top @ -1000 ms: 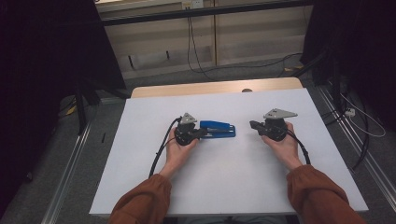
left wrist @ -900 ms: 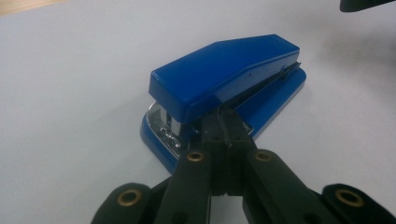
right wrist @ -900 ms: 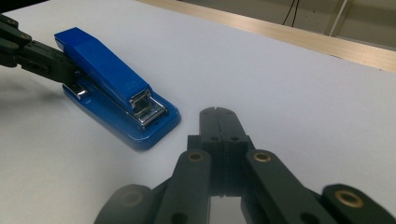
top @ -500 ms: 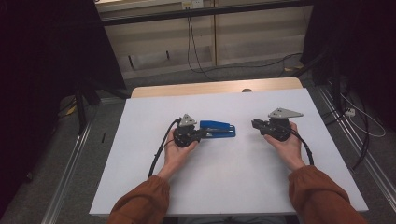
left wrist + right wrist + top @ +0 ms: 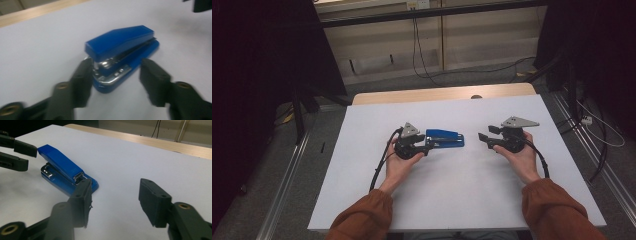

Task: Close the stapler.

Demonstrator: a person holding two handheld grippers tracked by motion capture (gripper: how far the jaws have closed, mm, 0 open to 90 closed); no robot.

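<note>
We start at the left gripper point(image 5: 115, 75): jaws apart, they've just been opening, and the near end of the blue stapler point(image 5: 122, 53) sits btwn the two black pads. One pad is right up at the stapler's metal hinge end; touching or a hair off, we can't tell, the view's blurred. The other pad stands clear off the opposite flank. So no clamp, pads not pressing.

From the stapler outward: in the high view the left gripper point(image 5: 428, 145) is at the stapler's point(image 5: 445, 138) left end, and the stapler's long axis runs straight on from it, across the white table point(image 5: 362, 150) toward the right gripper point(image 5: 484, 139). So the long axis lies in line w/ the left jaws, not across them.

Right gripper point(image 5: 113, 202) now: jaws apart too, just been opening, nothing btwn them. From its view the stapler point(image 5: 66, 171) lies ahead and off to one side, its nose end nearest us, a bare strip of table in the gap. The left jaws show beyond the stapler's far end.

Our call: left hand is plainly the nearer one, already straddling the stapler's end. Next move turns on that: close across the narrow width here, or the right comes in at the free nose end.
</note>
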